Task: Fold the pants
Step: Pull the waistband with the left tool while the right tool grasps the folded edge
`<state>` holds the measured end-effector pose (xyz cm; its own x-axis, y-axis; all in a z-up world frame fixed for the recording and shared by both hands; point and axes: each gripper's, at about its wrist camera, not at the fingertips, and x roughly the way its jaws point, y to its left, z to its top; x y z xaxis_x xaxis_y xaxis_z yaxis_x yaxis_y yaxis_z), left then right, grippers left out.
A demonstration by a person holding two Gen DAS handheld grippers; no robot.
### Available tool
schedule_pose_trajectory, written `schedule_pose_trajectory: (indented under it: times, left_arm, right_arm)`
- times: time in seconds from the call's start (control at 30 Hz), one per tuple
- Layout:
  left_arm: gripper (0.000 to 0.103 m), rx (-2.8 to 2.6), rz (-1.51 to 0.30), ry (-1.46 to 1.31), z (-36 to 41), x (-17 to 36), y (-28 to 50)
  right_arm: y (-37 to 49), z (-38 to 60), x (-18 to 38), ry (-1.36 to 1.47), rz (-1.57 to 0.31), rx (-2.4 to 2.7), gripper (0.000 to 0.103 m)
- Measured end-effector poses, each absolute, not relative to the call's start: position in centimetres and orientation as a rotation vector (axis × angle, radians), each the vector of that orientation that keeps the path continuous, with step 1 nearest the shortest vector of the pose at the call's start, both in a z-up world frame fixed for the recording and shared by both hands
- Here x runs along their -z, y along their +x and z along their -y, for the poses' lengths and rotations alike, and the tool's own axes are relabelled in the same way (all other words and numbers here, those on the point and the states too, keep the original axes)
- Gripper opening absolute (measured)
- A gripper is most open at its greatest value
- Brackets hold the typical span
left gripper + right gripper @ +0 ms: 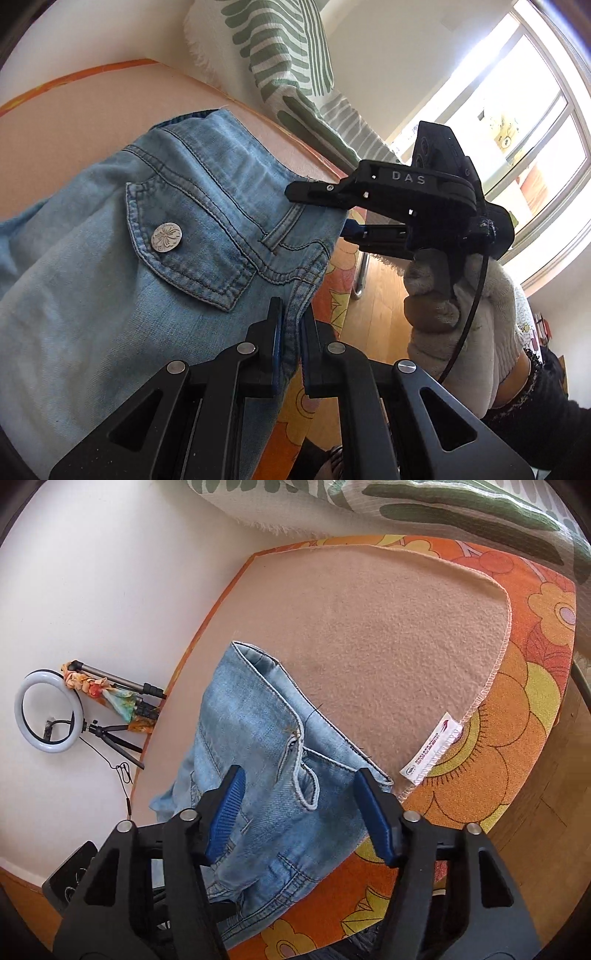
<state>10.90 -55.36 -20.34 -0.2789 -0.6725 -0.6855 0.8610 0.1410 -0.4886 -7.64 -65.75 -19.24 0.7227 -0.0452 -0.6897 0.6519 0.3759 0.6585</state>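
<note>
Our left claw point(290, 338) is clamped on the waistband edge of the jeans point(147, 258), its blue pads pinching the denim just beside the back pocket. Our right claw point(299, 812) straddles the waistband at the belt loop with its jaws apart, and the pads do not look pressed on the cloth yet.

We judge this is the opening step: securing both waist corners before the first fold. Next, we need the right claw to close firmly on the band, then both to lift together.

The jeans lie on the beige blanket point(388, 646) spread over the counter, the waist nearest us at the counter's edge. Their long axis seems to run away from us, though the legs are mostly hidden.
</note>
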Motion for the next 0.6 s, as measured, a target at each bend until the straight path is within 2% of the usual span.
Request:
schedule_pose_trajectory:
  times: [0.03,0.1,0.2,0.23,0.43,0.5,0.57,0.6]
  left_arm:
    - [0.006,1.515,-1.095,0.238,54.8,20.3,10.7]
    - [0.007,1.530,-1.109,0.270,54.4,20.1,10.3]
    - [0.008,1.539,-1.103,0.270,52.9,19.2,10.0]
    - [0.012,1.538,-1.097,0.253,52.3,18.9,10.0]
    - [0.012,1.459,-1.049,0.218,46.4,17.6,11.3]
    - [0.012,1.401,-1.038,0.211,44.3,18.0,12.2]
    - [0.012,1.340,-1.041,0.191,42.5,18.6,13.2]
    - [0.012,1.321,-1.047,0.181,41.6,19.0,13.5]
  right_arm:
    - [-7.5,65.7,19.5,1.124,-0.649,0.483,0.015]
    - [-7.5,65.2,19.1,1.078,-0.661,0.498,0.010]
    - [-7.5,64.9,18.6,0.993,-0.692,0.559,0.008]
    - [-7.7,65.0,18.8,0.986,-0.702,0.571,0.007]
    - [-7.8,64.5,18.5,0.869,-0.755,0.603,0.007]
    - [-7.9,64.3,18.0,0.810,-0.778,0.653,0.011]
    - [-8.2,64.0,16.9,0.750,-0.779,0.717,0.033]
    - [-8.4,63.8,16.1,0.706,-0.769,0.743,0.039]
